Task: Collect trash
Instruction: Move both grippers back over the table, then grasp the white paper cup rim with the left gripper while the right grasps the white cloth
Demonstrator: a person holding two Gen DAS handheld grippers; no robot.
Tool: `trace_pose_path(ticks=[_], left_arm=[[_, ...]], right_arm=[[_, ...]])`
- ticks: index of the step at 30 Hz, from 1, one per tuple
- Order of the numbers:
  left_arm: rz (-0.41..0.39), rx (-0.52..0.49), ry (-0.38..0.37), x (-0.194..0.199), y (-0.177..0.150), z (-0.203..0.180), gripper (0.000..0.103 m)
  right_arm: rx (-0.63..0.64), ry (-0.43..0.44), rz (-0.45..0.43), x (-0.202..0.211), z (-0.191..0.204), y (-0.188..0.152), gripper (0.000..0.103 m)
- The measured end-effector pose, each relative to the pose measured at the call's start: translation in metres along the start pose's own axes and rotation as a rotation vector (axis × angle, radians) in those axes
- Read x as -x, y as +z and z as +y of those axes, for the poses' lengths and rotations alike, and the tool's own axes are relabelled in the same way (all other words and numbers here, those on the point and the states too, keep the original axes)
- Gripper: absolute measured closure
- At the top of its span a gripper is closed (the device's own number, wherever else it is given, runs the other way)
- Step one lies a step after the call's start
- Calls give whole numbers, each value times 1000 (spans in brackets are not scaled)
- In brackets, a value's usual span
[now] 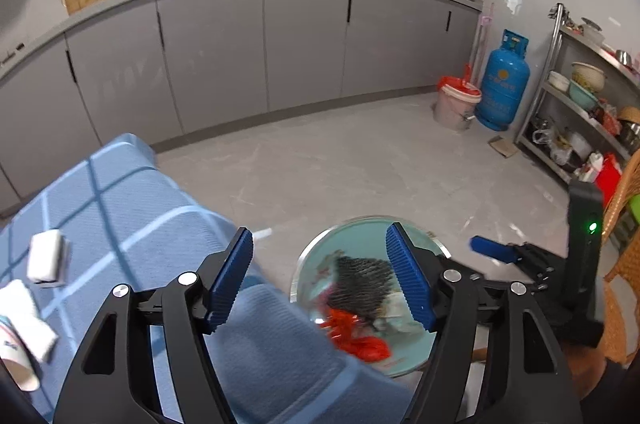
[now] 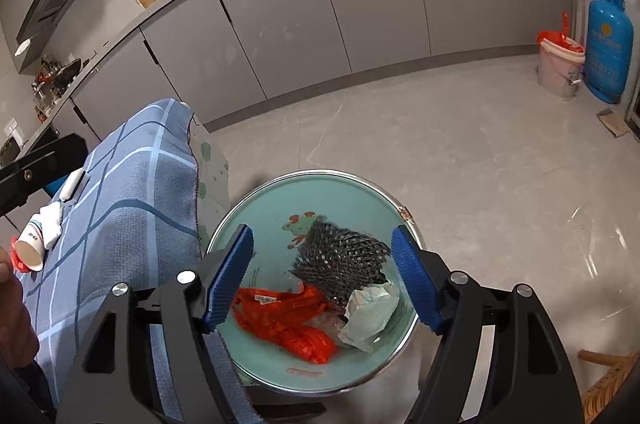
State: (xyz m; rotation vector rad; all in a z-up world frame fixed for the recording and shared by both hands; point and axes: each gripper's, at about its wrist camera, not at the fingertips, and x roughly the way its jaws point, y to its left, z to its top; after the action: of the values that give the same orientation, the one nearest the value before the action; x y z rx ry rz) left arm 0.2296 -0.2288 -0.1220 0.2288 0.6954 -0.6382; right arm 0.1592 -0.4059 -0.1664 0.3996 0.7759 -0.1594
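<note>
Both grippers' fingers (image 2: pixel 416 288) wide, empty | bin (image 2: pixel 256 191) below yours | paper cup (image 1: pixel 18 356), tissue left of left fingers (image 1: pixel 230 278) | your reach may topple cup off cloth

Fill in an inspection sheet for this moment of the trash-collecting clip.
Surface: table under a blue checked cloth.
Job's things: round bin beside the table holds a red bag, a grey mesh and a pale wrapper.
Clutter: a paper cup lying on the cloth, with white tissue and a small white box.
Grippers: left claw and right claw both open, empty.
Cables: nothing seen.
Surroundings: grey cabinets, blue gas cylinder, lined bucket.
</note>
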Motion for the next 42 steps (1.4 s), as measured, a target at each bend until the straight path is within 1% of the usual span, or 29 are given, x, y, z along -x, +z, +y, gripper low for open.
trace_pose_path(ticks=[2,3,9,15,21,24,25,26,27,29,31,33,36,38,42], left_arm=[[-17,0,45,11,-4,10,23],[-19,0,62,15,-6,13,22],[-2,9,212,32,-21,43,22],[2,55,302,53,-33,76,22],[-12,118,425,88,-50,122,21],[-17,159,526,110,-66,152,21],[-21,176,584,121,-74,167,21],[-23,186,616,127,-78,174,21],[-26,199,664,136,-84,187,21],[-27,212,706,148,-93,204,20],[-6,222,724,154,-103,219,20],[14,224,723,156,-113,229,20],[33,189,715,152,-120,228,20],[42,152,691,145,-121,223,20],[56,110,683,128,-121,220,21]], right_arm=[[0,2,2,3,2,-2,30],[1,5,5,4,4,-3,30],[27,36,24,4,29,-10,30],[98,85,27,5,72,-11,30],[157,128,30,7,114,-12,29],[190,146,35,7,135,-13,29],[201,152,37,7,142,-13,29],[215,159,39,7,151,-14,29],[224,164,39,7,157,-14,29],[245,181,42,6,171,-14,29],[263,195,45,5,184,-16,28],[281,210,51,3,196,-18,28],[307,225,58,2,213,-22,28],[320,232,67,4,221,-26,28],[336,224,76,8,225,-34,28]])
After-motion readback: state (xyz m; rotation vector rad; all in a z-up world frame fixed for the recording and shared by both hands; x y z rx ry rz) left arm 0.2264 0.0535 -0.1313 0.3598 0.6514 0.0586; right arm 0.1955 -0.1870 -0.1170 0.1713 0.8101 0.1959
